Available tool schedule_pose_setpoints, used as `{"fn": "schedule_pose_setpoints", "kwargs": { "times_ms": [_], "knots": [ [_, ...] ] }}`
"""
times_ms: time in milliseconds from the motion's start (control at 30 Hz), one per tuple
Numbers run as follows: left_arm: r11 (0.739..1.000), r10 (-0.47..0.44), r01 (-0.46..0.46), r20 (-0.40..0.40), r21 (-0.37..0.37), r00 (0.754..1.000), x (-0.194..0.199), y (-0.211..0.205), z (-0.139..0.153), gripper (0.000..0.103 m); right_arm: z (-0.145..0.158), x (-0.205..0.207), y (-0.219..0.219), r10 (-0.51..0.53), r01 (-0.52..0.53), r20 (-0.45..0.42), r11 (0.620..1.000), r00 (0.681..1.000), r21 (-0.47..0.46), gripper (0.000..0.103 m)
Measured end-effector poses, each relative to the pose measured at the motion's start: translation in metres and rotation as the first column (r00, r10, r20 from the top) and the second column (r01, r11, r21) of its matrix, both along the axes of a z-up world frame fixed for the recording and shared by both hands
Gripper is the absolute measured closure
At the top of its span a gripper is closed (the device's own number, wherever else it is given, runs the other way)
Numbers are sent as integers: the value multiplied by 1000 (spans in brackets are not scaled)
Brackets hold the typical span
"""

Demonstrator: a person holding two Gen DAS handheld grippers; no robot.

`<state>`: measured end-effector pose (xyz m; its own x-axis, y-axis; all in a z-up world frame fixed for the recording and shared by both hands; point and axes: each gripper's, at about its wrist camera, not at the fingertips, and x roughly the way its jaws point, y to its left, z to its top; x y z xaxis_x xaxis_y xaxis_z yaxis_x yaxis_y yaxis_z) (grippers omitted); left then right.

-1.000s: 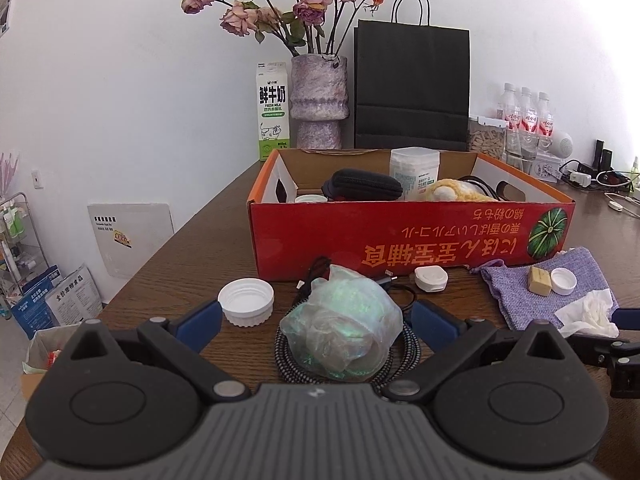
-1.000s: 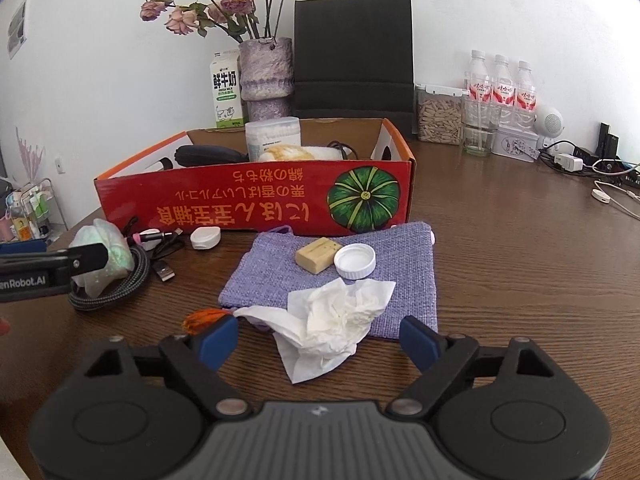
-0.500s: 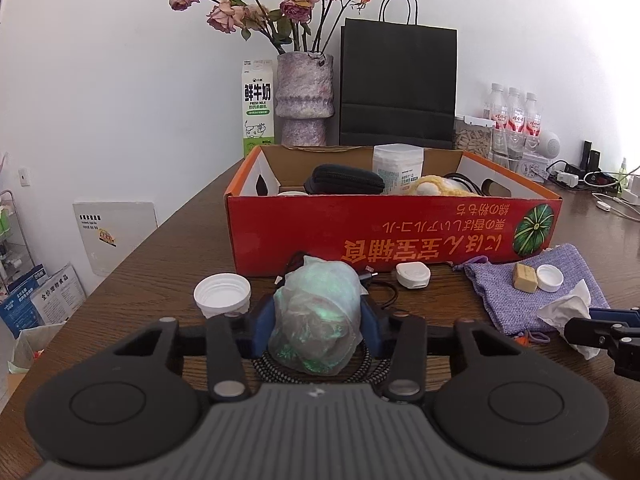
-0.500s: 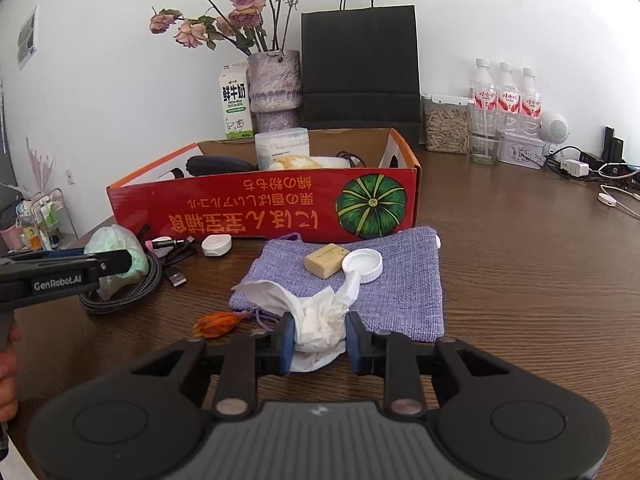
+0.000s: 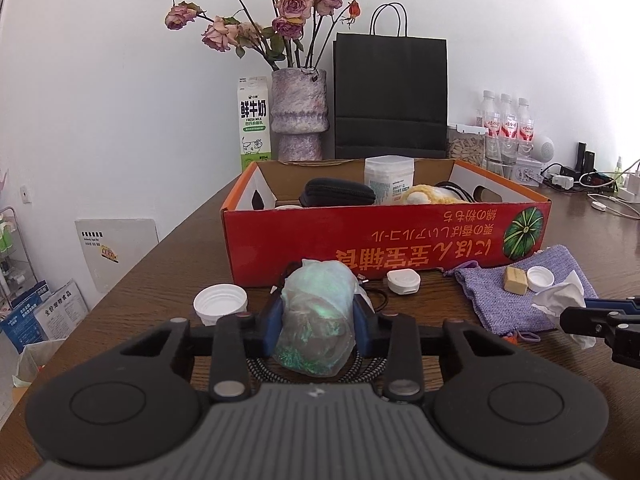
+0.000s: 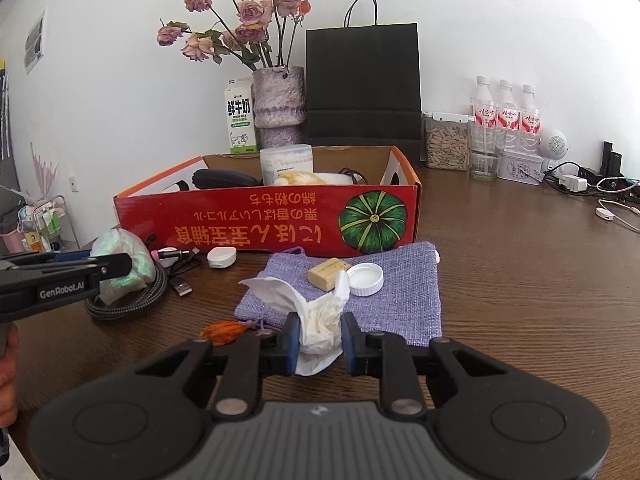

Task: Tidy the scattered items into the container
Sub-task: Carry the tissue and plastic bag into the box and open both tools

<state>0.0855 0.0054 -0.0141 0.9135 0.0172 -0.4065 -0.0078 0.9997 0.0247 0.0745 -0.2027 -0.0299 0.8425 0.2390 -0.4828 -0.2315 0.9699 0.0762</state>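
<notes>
My left gripper is shut on a crumpled greenish plastic bag, lifted a little above a coiled braided cable. My right gripper is shut on a crumpled white tissue, raised over the front edge of a purple cloth pouch. The red cardboard box stands behind, holding a black case, a clear tub and a yellow soft item. A tan block and a white cap lie on the pouch.
On the table lie a white lid, a small white round case, a USB plug and an orange scrap. Behind the box stand a vase, milk carton, black bag and bottles.
Both grippers closed from wide open: the left onto the plastic bag, the right onto the tissue. Both have since lifted their loads slightly off the table.
</notes>
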Motion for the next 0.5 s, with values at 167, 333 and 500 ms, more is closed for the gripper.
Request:
{"fn": "schedule_pose_setpoints", "kwargs": {
  "times_ms": [167, 333, 500],
  "knots": [
    [1000, -7, 8, 78, -13, 997, -8, 2, 22, 67, 11, 0, -2, 12, -12, 23, 1000, 1000, 27, 83],
    [1000, -1, 5, 150, -24, 989, -1, 2, 46, 67, 37, 4, 0, 23, -26, 101, 999, 995, 33, 83],
    [999, 31, -23, 192, -48, 981, 20, 4, 63, 67, 66, 23, 9, 39, -47, 174, 998, 984, 42, 83]
  ]
}}
